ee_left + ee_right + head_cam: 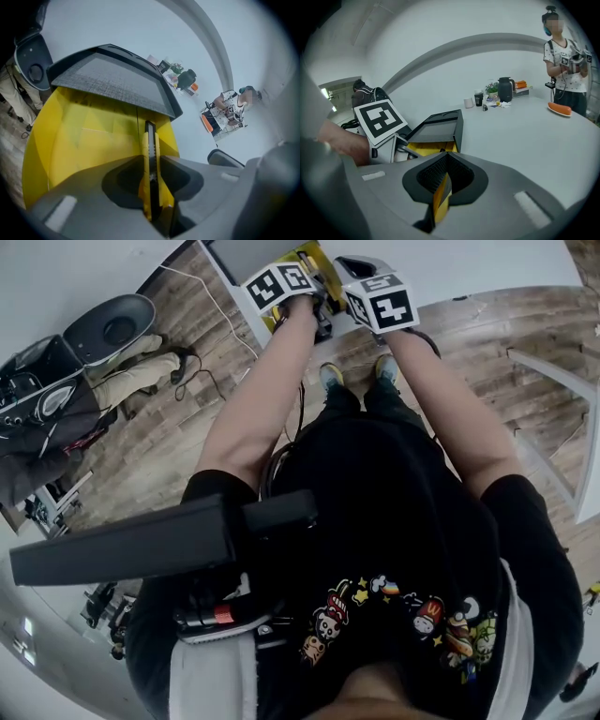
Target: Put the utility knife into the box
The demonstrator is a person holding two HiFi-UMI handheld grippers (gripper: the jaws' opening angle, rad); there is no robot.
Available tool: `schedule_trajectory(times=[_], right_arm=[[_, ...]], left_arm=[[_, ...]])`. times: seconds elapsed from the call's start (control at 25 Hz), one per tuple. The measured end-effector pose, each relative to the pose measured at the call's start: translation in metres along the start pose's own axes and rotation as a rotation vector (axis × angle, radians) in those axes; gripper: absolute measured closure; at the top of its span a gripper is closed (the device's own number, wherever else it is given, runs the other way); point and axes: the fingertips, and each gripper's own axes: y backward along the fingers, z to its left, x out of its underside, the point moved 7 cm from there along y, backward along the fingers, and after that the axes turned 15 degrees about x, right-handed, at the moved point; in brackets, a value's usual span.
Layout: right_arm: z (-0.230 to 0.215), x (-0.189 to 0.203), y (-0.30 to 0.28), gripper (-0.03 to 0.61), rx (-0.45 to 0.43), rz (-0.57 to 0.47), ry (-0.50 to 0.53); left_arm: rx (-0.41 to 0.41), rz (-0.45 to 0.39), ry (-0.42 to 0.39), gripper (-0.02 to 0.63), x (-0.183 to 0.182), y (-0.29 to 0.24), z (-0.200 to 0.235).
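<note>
- My left gripper (151, 160) was clamped hard on the utility knife (149, 138). The knife stood on edge with its nose poking out toward 12 o'clock.
- The knife was right at the open box (84, 140). The yellow inside filled my left gripper view from 9 round to 12 o'clock, with the dark lid (108, 82) tipped up behind it.
- I couldn't tell whether the knife's nose had crossed the rim.
- My right gripper (444, 176) had its jaws pressed together on a thin yellow strip (439, 199), and I couldn't make out what that was.
- From the right gripper the box sat at 11 o'clock on the white table (525, 136), apart from those jaws.
- I judged this to be the lowering step, with the knife not yet set down.
- To do it well, I'd keep the nose aimed at the yellow floor, well short of the lid.
- I'd tilt the knife flat as it sinks and part the jaws only once it rests on the bottom.
- I'd hold the right gripper wide of the left.
</note>
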Motion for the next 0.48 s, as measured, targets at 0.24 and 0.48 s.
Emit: schedule_trajectory(times=[0.24,0.48], right_arm=[[-0.005,0.006,-0.008,0.555,0.01,0.018,0.015],[-0.008,0.012,-0.013,0.555,0.007,0.021,0.011]], left_arm=[[-0.025,0.001,0.017,0.495,-0.002,-0.007,0.005],[-0.053,-0.005,0.02,0.494,-0.001,-0.011,0.004]])
